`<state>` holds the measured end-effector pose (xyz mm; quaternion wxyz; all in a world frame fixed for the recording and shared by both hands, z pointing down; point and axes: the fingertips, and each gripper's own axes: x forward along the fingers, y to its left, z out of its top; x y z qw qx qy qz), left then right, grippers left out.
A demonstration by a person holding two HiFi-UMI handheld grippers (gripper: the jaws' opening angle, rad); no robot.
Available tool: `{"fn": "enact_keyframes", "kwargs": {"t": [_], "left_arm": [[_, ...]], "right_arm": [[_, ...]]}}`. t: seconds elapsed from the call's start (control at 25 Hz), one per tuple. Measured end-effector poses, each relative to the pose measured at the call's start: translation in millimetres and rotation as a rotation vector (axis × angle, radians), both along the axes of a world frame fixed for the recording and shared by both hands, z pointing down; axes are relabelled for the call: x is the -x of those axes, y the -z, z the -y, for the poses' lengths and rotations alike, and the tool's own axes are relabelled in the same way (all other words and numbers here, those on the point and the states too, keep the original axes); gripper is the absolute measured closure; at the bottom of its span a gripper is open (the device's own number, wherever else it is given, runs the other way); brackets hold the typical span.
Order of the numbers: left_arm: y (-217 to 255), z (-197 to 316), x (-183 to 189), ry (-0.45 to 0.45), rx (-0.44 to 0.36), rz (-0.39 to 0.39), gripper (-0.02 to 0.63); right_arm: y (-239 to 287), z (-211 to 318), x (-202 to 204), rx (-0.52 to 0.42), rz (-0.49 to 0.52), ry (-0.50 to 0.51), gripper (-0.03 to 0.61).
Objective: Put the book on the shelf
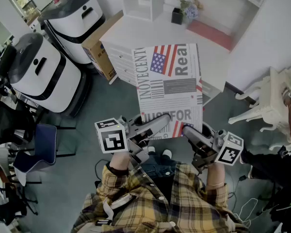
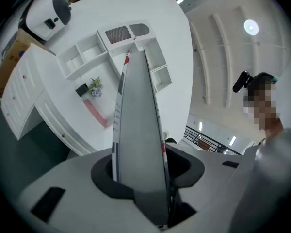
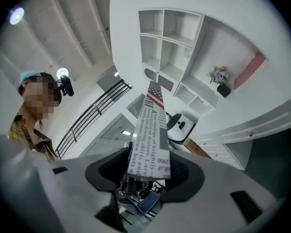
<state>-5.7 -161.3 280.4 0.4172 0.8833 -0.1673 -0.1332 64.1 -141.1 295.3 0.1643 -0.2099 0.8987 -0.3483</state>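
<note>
While my left hand-held gripper point(image 1: 157, 125) and right hand-held gripper point(image 1: 190, 132) each clamp the book point(image 1: 169, 86) by its near edge, holding it out ahead toward the shelf point(image 1: 140, 1), I reckon its unsupported far end could sag and slip free.

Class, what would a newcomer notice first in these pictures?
The book, printed like a newspaper with a flag, fills the middle of the head view, its near edge clamped by the left gripper and right gripper. Beyond it stands a white shelf, a potted plant beside it.
</note>
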Motion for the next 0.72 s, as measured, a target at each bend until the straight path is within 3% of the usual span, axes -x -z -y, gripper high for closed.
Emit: {"fn": "enact_keyframes", "kwargs": {"t": [0.32, 0.48, 0.72], "left_arm": [[-0.1, -1.9, 0.6, 0.013, 0.0, -0.001, 0.431], [-7.3, -1.2, 3.8, 0.016, -0.036, 0.002, 0.431], [2.3, -3.9, 0.0, 0.039, -0.014, -0.003, 0.431]], "right_arm": [[-0.4, -1.0, 0.4, 0.006, 0.007, 0.009, 0.36], [0.9, -1.5, 0.0, 0.005, 0.006, 0.014, 0.36], [1.4, -1.6, -0.3, -0.001, 0.01, 0.027, 0.36]]}}
